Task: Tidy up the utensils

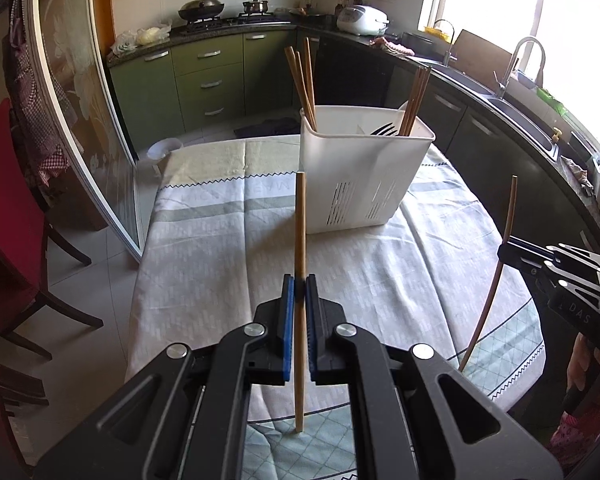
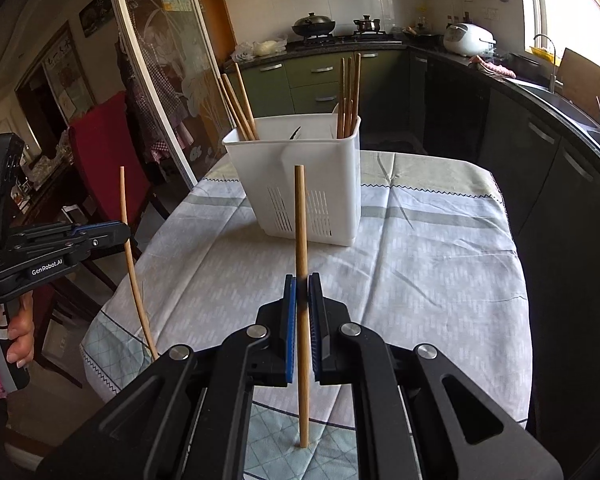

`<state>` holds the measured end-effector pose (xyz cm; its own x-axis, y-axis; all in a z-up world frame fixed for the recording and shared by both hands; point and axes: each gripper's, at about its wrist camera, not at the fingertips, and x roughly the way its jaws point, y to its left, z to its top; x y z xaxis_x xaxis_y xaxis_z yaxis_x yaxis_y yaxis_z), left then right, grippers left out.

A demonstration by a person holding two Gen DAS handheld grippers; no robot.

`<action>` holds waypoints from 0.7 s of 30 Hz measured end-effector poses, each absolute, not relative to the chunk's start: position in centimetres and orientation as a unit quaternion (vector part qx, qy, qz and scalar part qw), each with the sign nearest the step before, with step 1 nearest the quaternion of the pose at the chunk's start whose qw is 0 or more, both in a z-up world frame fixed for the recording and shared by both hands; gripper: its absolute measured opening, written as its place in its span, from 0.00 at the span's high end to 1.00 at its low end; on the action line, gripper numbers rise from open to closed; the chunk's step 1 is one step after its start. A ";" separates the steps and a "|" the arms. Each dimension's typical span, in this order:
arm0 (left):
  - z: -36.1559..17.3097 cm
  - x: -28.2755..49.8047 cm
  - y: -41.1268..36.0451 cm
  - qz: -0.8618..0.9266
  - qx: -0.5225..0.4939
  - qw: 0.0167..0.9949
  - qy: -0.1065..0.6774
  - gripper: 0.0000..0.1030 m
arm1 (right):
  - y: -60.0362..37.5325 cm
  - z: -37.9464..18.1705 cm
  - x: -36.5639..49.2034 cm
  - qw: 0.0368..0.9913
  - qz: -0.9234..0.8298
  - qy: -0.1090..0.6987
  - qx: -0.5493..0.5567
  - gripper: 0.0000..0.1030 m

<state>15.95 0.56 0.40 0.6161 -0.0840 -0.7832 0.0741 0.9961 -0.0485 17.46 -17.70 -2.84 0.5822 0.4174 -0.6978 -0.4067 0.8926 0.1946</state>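
Observation:
A white utensil caddy (image 1: pixel 360 176) stands on the clothed table, holding several wooden chopsticks (image 1: pixel 300 80) and a dark fork (image 1: pixel 384 130). It also shows in the right wrist view (image 2: pixel 300 184). My left gripper (image 1: pixel 299 284) is shut on a wooden chopstick (image 1: pixel 300 224), held upright in front of the caddy. My right gripper (image 2: pixel 302 284) is shut on another upright chopstick (image 2: pixel 300 216). Each gripper shows in the other's view: the right one (image 1: pixel 508 250) with its chopstick (image 1: pixel 500 272), the left one (image 2: pixel 118 232) with its chopstick (image 2: pixel 130 248).
The table (image 1: pixel 220 248) has a pale patterned cloth. A red chair (image 1: pixel 8 216) stands at its left. Kitchen counters with a sink (image 1: pixel 512 104), rice cooker (image 1: pixel 362 20) and stove pots (image 1: pixel 202 8) run behind and to the right. A glass sliding door (image 1: pixel 80 112) is at left.

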 end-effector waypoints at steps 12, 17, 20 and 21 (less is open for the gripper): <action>1.4 14.2 0.5 -0.053 -0.001 0.905 0.423 0.95 | -18.3 -1.2 15.0 0.898 0.234 0.371 0.002 0.93; 2.3 13.7 0.3 -0.057 0.003 0.909 0.413 0.95 | -18.4 -0.8 14.7 0.900 0.237 0.367 0.002 0.93; 2.8 13.4 0.0 -0.061 0.004 0.912 0.407 0.95 | -18.4 -0.6 14.7 0.901 0.238 0.363 0.002 0.93; 2.9 13.4 0.0 -0.062 0.004 0.912 0.405 0.95 | -18.4 -0.5 14.6 0.901 0.240 0.362 0.003 0.93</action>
